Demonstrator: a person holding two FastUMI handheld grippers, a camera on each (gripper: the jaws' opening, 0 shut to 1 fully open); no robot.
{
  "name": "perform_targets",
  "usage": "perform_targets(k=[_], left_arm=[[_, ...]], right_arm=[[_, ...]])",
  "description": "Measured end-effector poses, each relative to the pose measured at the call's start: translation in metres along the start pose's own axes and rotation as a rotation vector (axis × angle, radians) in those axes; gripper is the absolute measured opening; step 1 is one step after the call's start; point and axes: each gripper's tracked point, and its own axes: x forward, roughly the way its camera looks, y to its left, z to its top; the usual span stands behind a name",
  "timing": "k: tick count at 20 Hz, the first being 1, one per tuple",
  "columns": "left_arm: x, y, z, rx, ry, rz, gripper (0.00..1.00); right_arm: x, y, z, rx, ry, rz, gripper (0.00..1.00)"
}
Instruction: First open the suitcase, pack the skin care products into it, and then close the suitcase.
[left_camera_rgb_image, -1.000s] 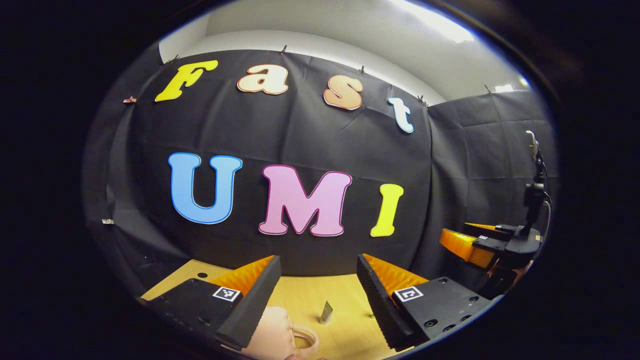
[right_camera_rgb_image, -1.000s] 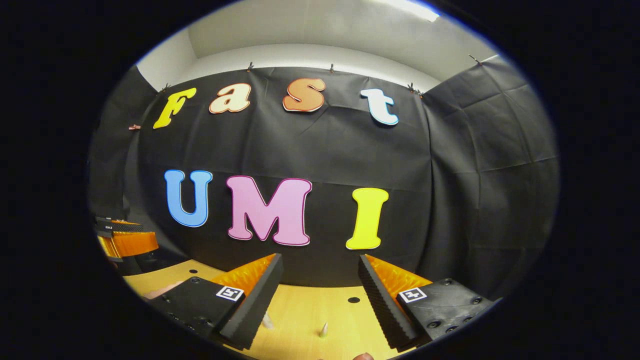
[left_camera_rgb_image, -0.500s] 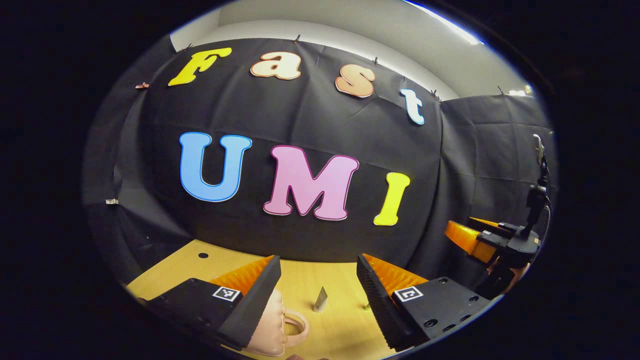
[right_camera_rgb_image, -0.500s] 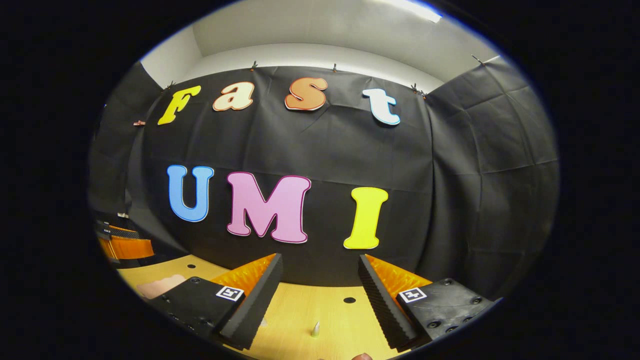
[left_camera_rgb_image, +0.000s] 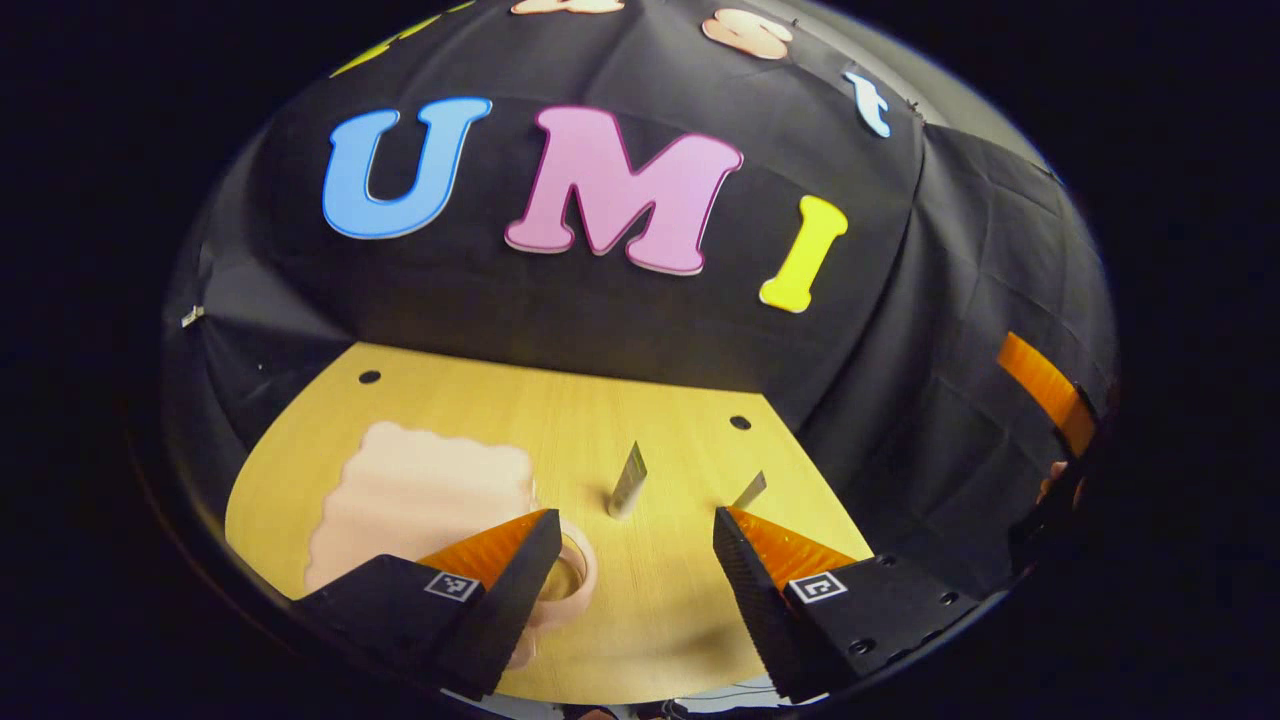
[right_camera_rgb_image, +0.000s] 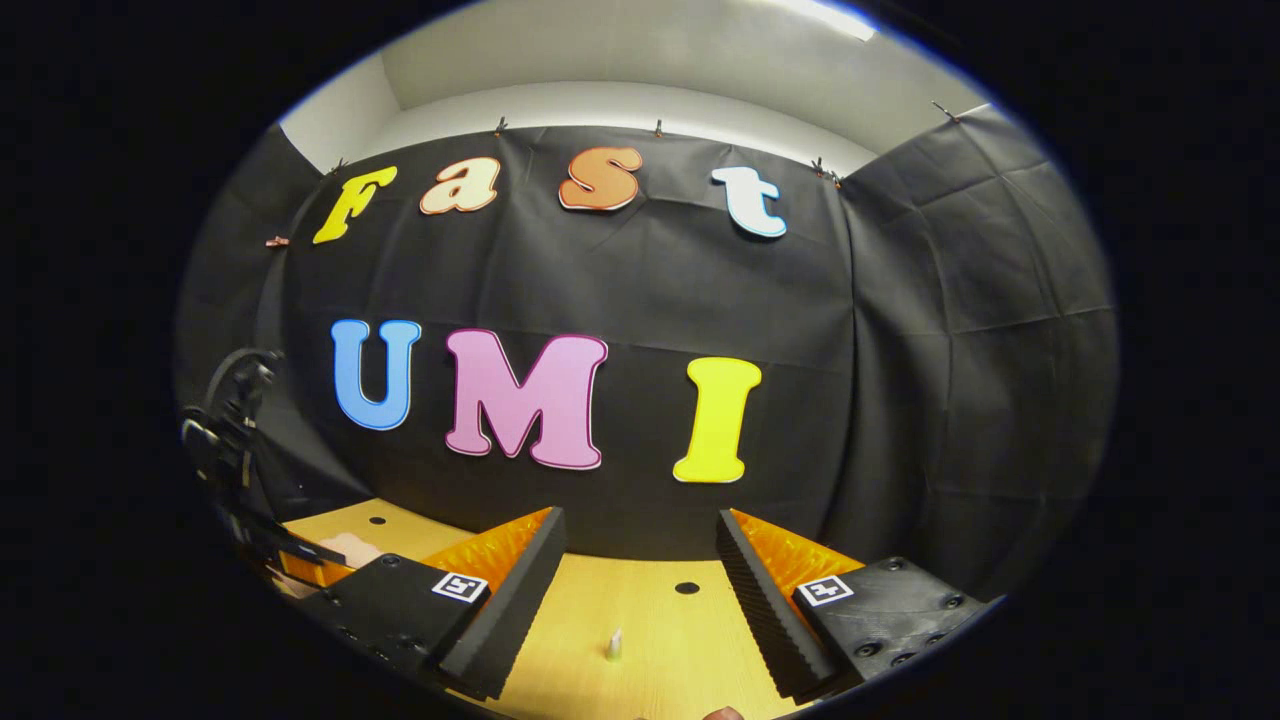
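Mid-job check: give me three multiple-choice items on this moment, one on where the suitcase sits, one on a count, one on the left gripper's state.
1. In the left gripper view, the pink suitcase lies:
A. left of the tubes
B. right of the tubes
C. behind the tubes

2. Slim tubes standing on the table in that view:
A. none
B. two
C. five

3. The left gripper is:
A. shut on a tube
B. shut on the handle
C. open

Answers: 1 A, the case fills the table's left part; 2 B, one tube and another; 3 C, bare wood shows between its fingers.
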Motion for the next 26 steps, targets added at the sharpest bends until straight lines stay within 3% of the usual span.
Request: perform_targets(k=[3, 9, 12, 14, 16, 17, 19, 21, 26], left_arm=[[0.045, 0.001, -0.033, -0.044, 0.183, 0.001, 0.97], [0.117, 0.038, -0.089, -0.018, 0.384, 0.217, 0.96], [0.14, 0.051, -0.107, -0.011, 0.428, 0.301, 0.96], [0.15, 0.052, -0.117, -0.078, 0.446, 0.327, 0.95], [0.153, 0.053, -0.116, -0.082, 0.443, 0.326, 0.95], [0.152, 0.065, -0.114, -0.029, 0.428, 0.371, 0.81], [0.149, 0.064, -0.108, 0.043, 0.444, 0.357, 0.18], [0.137, 0.059, -0.086, 0.119, 0.427, 0.35, 0.16], [0.067, 0.07, 0.029, 0.121, 0.208, 0.299, 0.14]], right_arm=[[-0.012, -0.024, -0.017, 0.007, 0.037, -0.019, 0.96], [-0.039, -0.089, -0.042, 0.029, 0.113, -0.083, 0.96], [-0.046, -0.124, -0.059, 0.01, 0.162, -0.114, 0.96], [-0.047, -0.14, -0.066, 0.028, 0.189, -0.121, 0.96], [-0.047, -0.153, -0.071, 0.042, 0.197, -0.128, 0.96], [-0.046, -0.158, -0.073, 0.048, 0.2, -0.125, 0.96], [-0.041, -0.16, -0.08, 0.06, 0.21, -0.105, 0.96], [-0.034, -0.156, -0.086, 0.064, 0.236, -0.085, 0.96], [-0.001, -0.109, -0.058, 0.032, 0.165, -0.008, 0.97]])
